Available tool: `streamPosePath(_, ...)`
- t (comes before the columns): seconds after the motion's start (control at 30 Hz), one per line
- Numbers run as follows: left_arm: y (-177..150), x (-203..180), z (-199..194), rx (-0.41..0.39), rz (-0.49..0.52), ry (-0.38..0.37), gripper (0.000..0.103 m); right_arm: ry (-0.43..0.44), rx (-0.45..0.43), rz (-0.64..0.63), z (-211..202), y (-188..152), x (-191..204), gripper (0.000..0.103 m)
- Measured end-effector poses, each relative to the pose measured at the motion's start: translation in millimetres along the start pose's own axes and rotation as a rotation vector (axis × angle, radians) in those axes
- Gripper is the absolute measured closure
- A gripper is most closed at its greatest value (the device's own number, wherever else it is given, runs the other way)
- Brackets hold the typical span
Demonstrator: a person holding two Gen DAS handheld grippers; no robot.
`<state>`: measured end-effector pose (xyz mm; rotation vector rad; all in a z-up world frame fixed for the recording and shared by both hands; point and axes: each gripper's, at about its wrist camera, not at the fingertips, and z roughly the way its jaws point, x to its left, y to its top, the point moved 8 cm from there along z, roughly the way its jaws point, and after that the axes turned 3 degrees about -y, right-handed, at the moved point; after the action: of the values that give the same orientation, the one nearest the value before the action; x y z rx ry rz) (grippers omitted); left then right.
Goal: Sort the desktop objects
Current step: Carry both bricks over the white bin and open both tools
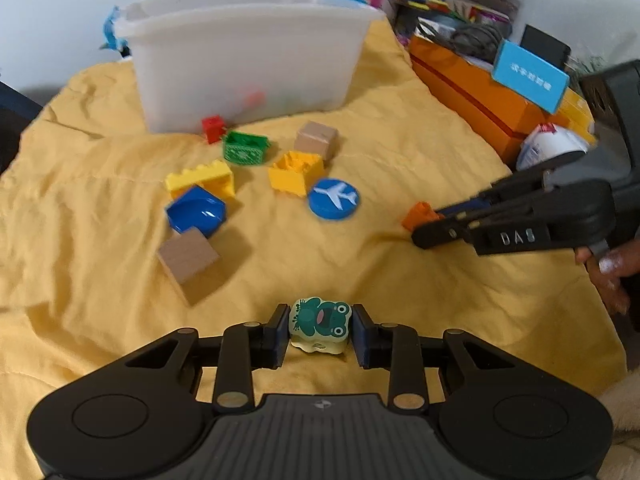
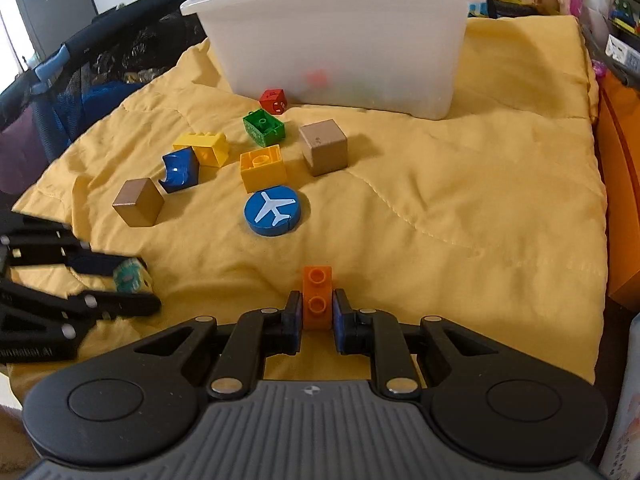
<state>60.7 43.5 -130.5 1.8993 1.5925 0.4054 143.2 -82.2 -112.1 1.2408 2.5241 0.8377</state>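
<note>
In the left wrist view my left gripper (image 1: 319,332) is shut on a green frog block (image 1: 318,326) resting on the yellow cloth (image 1: 400,280). From the right wrist view, the left gripper (image 2: 132,286) and frog block (image 2: 128,276) appear at the left edge. My right gripper (image 2: 317,312) is shut on an orange brick (image 2: 317,300); it enters the left wrist view from the right, where the right gripper (image 1: 420,228) pinches the orange brick (image 1: 418,214). A white bin (image 2: 340,40) stands at the back.
Loose on the cloth: blue airplane disc (image 2: 274,210), two wooden cubes (image 2: 139,202) (image 2: 323,146), yellow bricks (image 2: 263,168), blue curved piece (image 2: 179,170), green brick (image 2: 264,127), red cube (image 2: 273,101). An orange box (image 1: 480,96) borders the right; a hand (image 1: 608,272) holds the right gripper.
</note>
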Motion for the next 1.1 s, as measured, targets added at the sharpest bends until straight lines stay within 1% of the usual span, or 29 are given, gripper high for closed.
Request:
streamPosePath(0.07, 7, 2, -8, -0.023, -0.004, -0.004, 0.068, -0.007, 0.006, -0.011, -3, 1, 1, 0.086)
streamPosePath(0.13, 17, 3, -16, -0.042, -0.010, -0.012, 0.068, 0.006, -0.003, 0.011, -10, 7, 0, 0.086)
streamPosePath(0.23, 45, 6, -38, -0.108, -0.032, -0.035, 0.068, -0.010, -0.063, 0.020, -27, 27, -7, 0.086)
streamPosePath(0.33, 87, 9, -65, -0.206, 0.002, -0.025, 0.068, -0.028, -0.148, 0.029, -50, 57, -16, 0.086)
streamPosePath(0.43, 131, 16, -87, -0.298, 0.036, -0.001, 0.068, -0.034, -0.258, 0.037, -75, 99, -23, 0.086)
streamPosePath(0.5, 163, 25, -99, -0.357, 0.049, 0.011, 0.068, -0.038, -0.351, 0.033, -95, 132, -26, 0.086)
streamPosePath(0.53, 180, 31, -105, -0.394, 0.053, 0.020, 0.068, -0.055, -0.401, 0.023, -104, 150, -28, 0.086)
streamPosePath(0.67, 242, 54, -114, -0.492, 0.076, 0.081, 0.068, -0.075, -0.554, 0.040, -129, 216, -31, 0.086)
streamPosePath(0.7, 257, 60, -113, -0.503, 0.073, 0.095, 0.068, -0.092, -0.586, 0.033, -132, 231, -31, 0.086)
streamPosePath(0.73, 272, 67, -110, -0.516, 0.056, 0.098, 0.068, -0.125, -0.597, 0.019, -129, 244, -30, 0.086)
streamPosePath(0.8, 291, 79, -98, -0.516, 0.022, 0.099, 0.068, -0.166, -0.600, 0.015, -115, 262, -29, 0.086)
streamPosePath(0.87, 303, 90, -82, -0.498, -0.025, 0.104, 0.068, -0.158, -0.557, 0.028, -93, 271, -28, 0.086)
streamPosePath(0.9, 306, 95, -71, -0.477, -0.033, 0.114, 0.068, -0.168, -0.536, 0.021, -81, 270, -27, 0.086)
streamPosePath(1.0, 303, 108, -38, -0.409, -0.042, 0.148, 0.068, -0.233, -0.436, -0.030, -39, 263, -27, 0.086)
streamPosePath(1.03, 298, 113, -22, -0.364, -0.049, 0.153, 0.068, -0.237, -0.400, -0.041, -26, 258, -28, 0.086)
streamPosePath(1.07, 291, 118, -12, -0.326, -0.061, 0.146, 0.068, -0.235, -0.360, -0.046, -12, 253, -29, 0.086)
streamPosePath(1.1, 285, 119, -1, -0.289, -0.052, 0.137, 0.068, -0.232, -0.337, -0.050, -6, 246, -30, 0.085)
